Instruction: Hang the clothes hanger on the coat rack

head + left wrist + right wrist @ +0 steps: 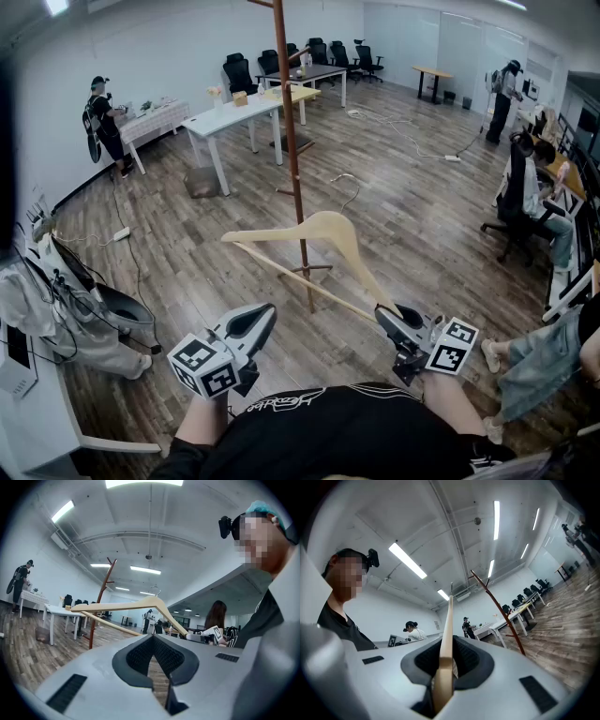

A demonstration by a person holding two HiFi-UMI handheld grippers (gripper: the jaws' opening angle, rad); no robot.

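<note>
A pale wooden clothes hanger [323,246] with a thin metal hook [345,183] hangs in the air in front of me, lying nearly flat. My right gripper [386,317] is shut on the hanger's right end, and in the right gripper view the hanger [447,639] runs edge-on out from between the jaws. A tall brown coat rack [292,141] stands on the wood floor just behind the hanger. To the left, my left gripper [262,317] sits apart from the hanger, jaws together and empty. From the left gripper view, the hanger [140,605] and the coat rack [101,603] lie ahead.
White tables [234,112] and black office chairs [239,70] stand behind the rack. One person [103,117] stands at the far left, another sits at the right [530,192]. A cable [403,141] trails over the floor. Grey cloth on a stand [75,314] is near left.
</note>
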